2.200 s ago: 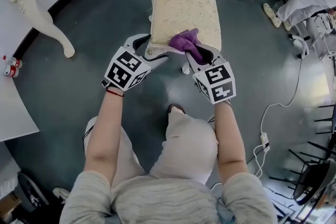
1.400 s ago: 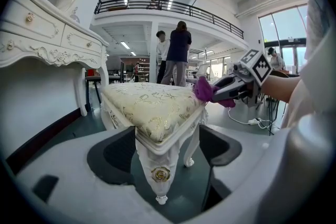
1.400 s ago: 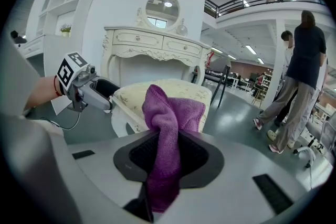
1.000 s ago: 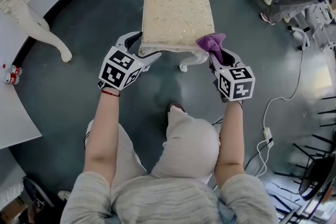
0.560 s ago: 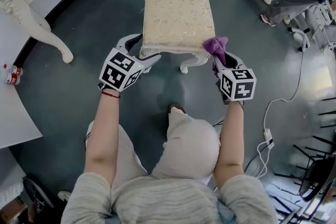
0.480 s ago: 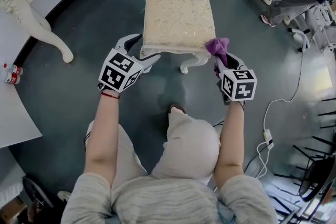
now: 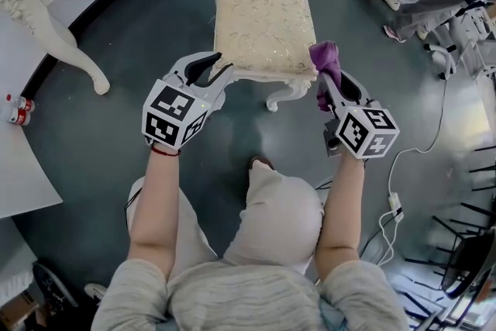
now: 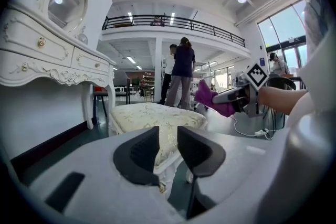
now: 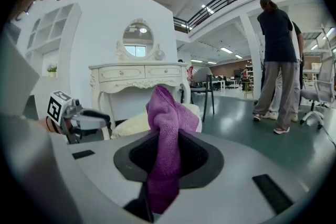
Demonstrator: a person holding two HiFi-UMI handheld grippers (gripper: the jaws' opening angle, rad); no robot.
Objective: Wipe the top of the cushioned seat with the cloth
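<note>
Holds the cloth [image 7: 325, 62] in the right gripper [image 7: 322, 83], jaws clamped on its middle. Stands the cloth's long axis upright in the right gripper view [image 9: 165, 128]: folded tip up toward 12 o'clock, lower end trailing down past the pads toward 6 and lost in the dark slot there. Keeps it in the air just off the 4 o'clock corner of the cushioned seat [image 7: 263, 19], not on the top.

Places the seat at 12 o'clock of the head view, on the dark glossy floor [image 7: 108, 128]. Runs the seat's longer side from 12 to 6, the near end leaning slightly toward 7.

Shows the left gripper [image 7: 215, 67] at the seat's 7 o'clock corner, jaws just drawn closer, a narrow gap left between them and nothing in it; only the seat [image 8: 157, 118] visible beyond.

Hides most of the seat's frame under the cushion: one curled white leg [image 7: 277, 95] out at the near edge, another cut off at 12 o'clock. Crops the people at 2 o'clock to legs and shoes.

Cushion: cream woven fabric, faint leafy pattern, rounded edges. Cloth: purple, ribbed knit, soft folds. Gripper bodies: pale grey plastic with black pads.
</note>
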